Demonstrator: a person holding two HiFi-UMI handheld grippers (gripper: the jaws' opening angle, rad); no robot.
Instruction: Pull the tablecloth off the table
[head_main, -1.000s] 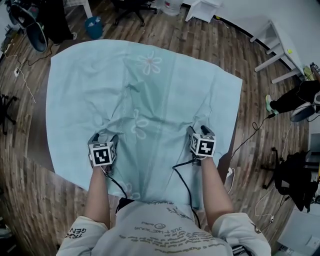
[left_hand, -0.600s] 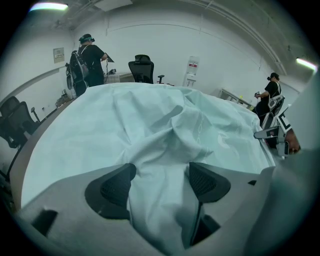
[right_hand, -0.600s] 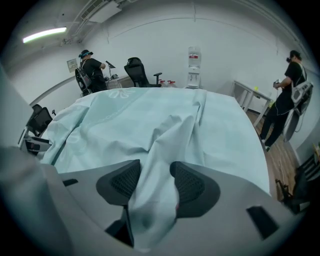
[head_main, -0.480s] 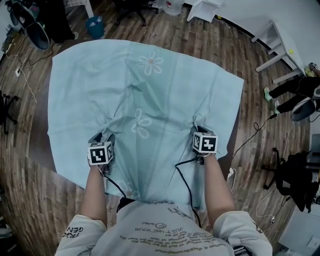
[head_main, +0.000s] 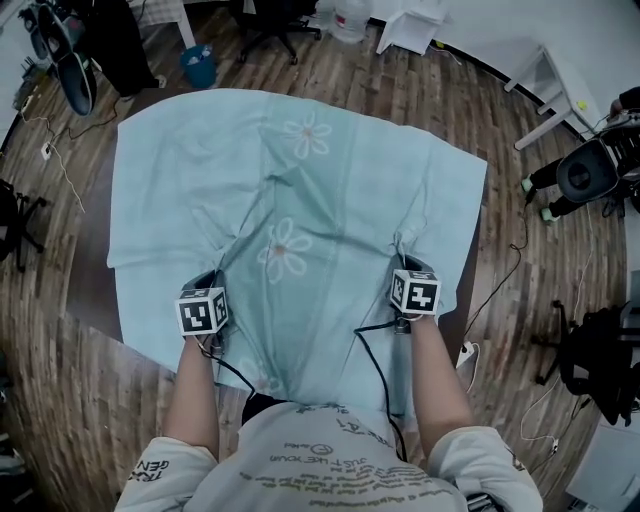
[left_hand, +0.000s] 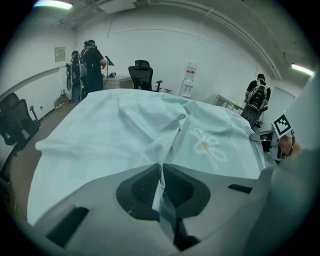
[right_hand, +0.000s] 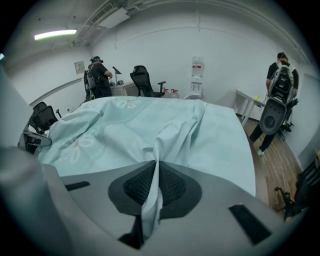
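Note:
A pale teal tablecloth (head_main: 300, 180) with white flower prints covers the whole table. My left gripper (head_main: 212, 276) sits on its near left part, and its jaws close tight on a raised fold of the cloth (left_hand: 161, 167); the fold runs down between the dark pads. My right gripper (head_main: 408, 262) is at the near right, and its jaws close on another pinched fold (right_hand: 155, 162) the same way. Creases in the tablecloth (left_hand: 125, 135) fan out from both pinches. The near edge hangs down in front of my body. The table itself is hidden under the tablecloth (right_hand: 150, 125).
Wooden floor surrounds the table. A blue bin (head_main: 200, 65) and an office chair (head_main: 270, 15) stand beyond the far edge, a white table (head_main: 555, 90) at the far right. A person (head_main: 585, 170) is at the right. Cables and a power strip (head_main: 467, 352) lie on the right floor.
Both grippers have gone from open to shut, each pinching up a fold of cloth. Creases now pull toward the two pinches. The hands have come slightly nearer to my body.

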